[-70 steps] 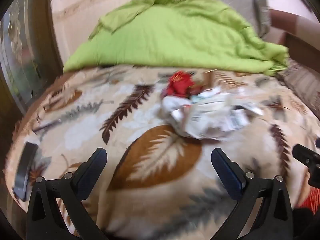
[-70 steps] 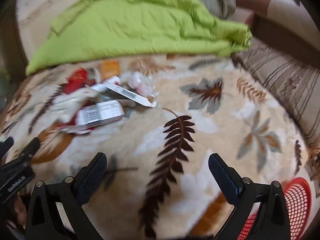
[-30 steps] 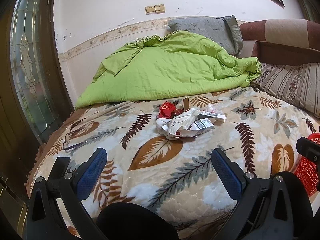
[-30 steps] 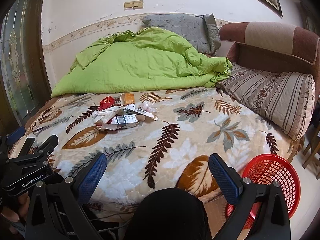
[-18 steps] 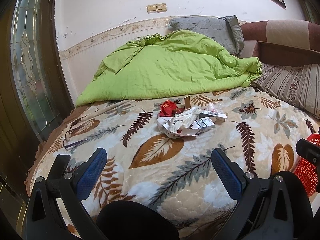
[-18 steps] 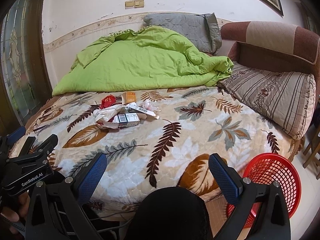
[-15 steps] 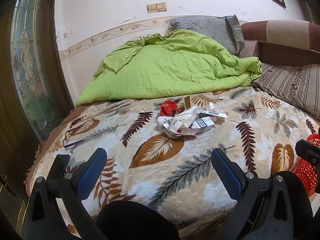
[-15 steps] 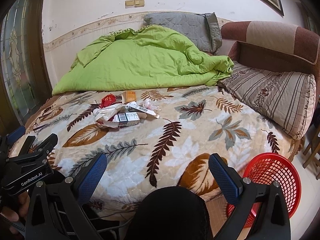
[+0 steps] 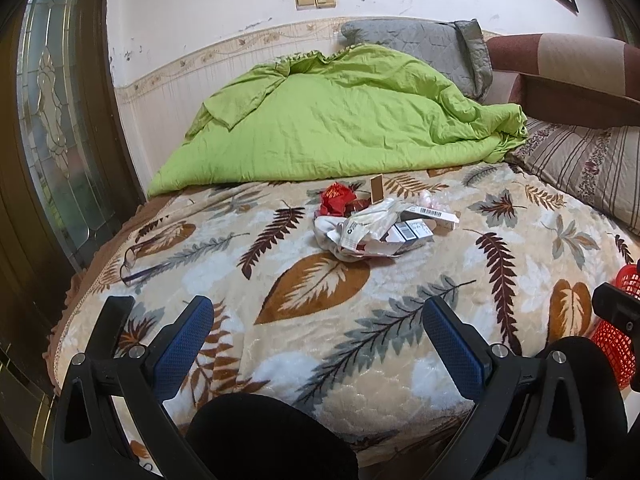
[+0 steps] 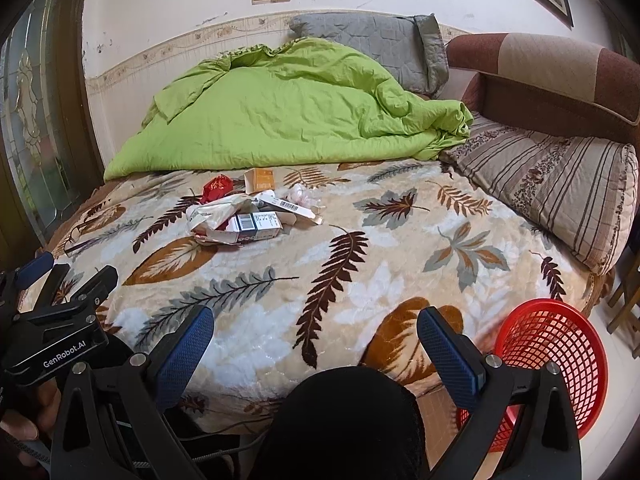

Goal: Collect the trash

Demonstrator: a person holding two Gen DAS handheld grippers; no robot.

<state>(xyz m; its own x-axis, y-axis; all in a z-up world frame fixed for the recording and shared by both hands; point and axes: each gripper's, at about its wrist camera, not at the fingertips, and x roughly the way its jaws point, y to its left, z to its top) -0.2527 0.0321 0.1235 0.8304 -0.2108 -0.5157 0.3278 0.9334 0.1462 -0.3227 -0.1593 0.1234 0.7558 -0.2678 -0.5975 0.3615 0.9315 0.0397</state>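
Currently, both grippers are hovering at the foot of the bed [image 9: 224, 280], well apart from the trash. In the left wrist view, the left gripper [image 9: 318, 340] is holding its blue-padded fingers [image 9: 182, 344] spread wide apart with nothing between them. In the right wrist view, the right gripper [image 10: 316, 344] is likewise keeping its fingers [image 10: 448, 354] wide apart and is gripping nothing. The trash pile [image 9: 376, 228] is lying on the leaf-patterned blanket [image 10: 400, 248] near the middle of the bed, just in front of the crumpled green duvet [image 9: 340, 120]. The pile is consisting of crumpled white paper [image 10: 212, 216], a small box with a barcode [image 10: 256, 226], a long flat white carton [image 10: 288, 206], a red wrapper [image 10: 216, 188] and an orange-and-tan box [image 10: 260, 180]; a crumpled pale pink item [image 10: 302, 196] is lying just beside the carton. A red mesh basket [image 10: 552, 364] is standing on the floor at the bed's near right corner, just beside the right gripper. A pair of glasses [image 9: 140, 268] is resting on the blanket near the left edge. A grey pillow [image 10: 372, 48] is leaning against the wall behind the duvet, and a striped pillow [image 10: 552, 184] is lying along the right side of the bed. A dark rounded shape at the bottom centre of each view is too unclear to identify.
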